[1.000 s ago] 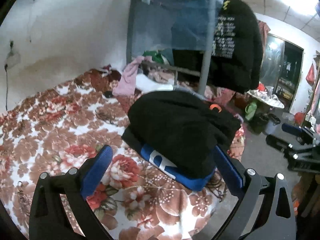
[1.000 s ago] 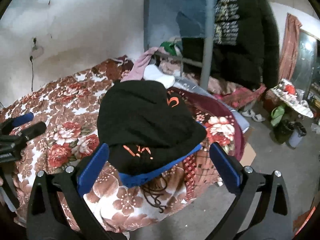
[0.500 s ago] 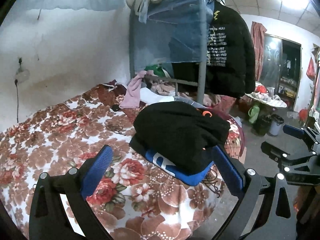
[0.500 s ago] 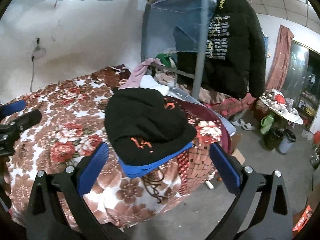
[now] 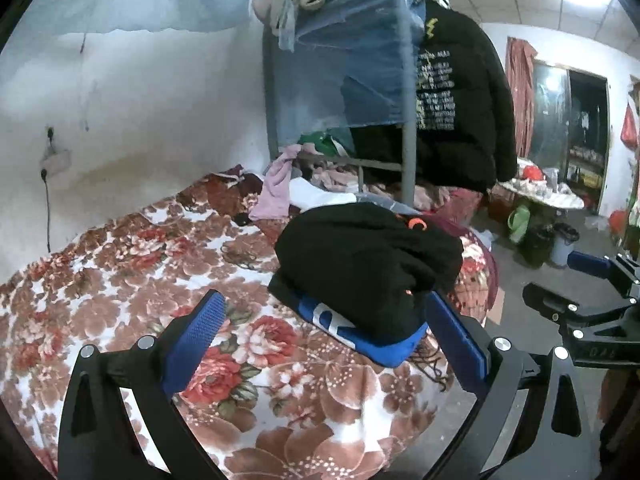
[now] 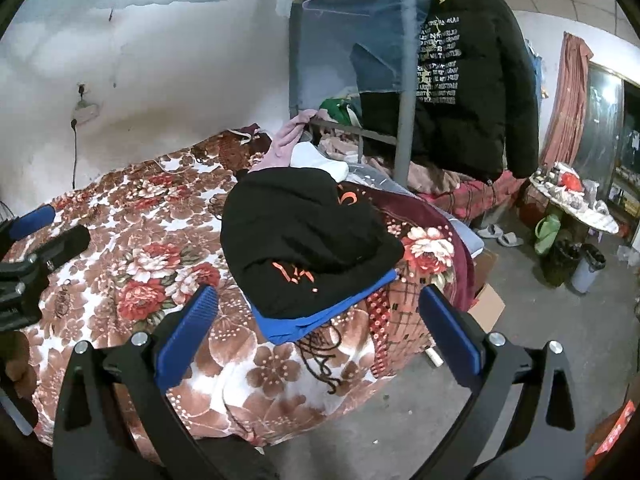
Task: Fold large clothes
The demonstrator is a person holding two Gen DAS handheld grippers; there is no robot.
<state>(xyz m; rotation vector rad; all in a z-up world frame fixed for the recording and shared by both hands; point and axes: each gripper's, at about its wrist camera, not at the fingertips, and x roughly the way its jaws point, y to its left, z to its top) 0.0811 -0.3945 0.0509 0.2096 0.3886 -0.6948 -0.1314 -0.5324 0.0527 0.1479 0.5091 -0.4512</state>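
Fingers (image 5: 192,336) of left gripper (image 5: 324,340) and right gripper (image 6: 316,332) spread wide, empty, held back off the bed edge, likely since folding looks finished. Beyond, at twelve o'clock: folded black garment (image 6: 304,240) stacked on folded blue garment (image 5: 360,336) for neatness, resting on floral blanket (image 5: 120,280).

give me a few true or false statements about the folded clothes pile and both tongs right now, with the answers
1. The black garment lies on top of the blue garment. True.
2. The left tongs are clamped on the pile. False: they are open and empty, short of it.
3. The right tongs are open. True.
4. The pile sits on the floor. False: it rests on the floral blanket near the bed's corner.
5. A black jacket hangs behind the bed. True.
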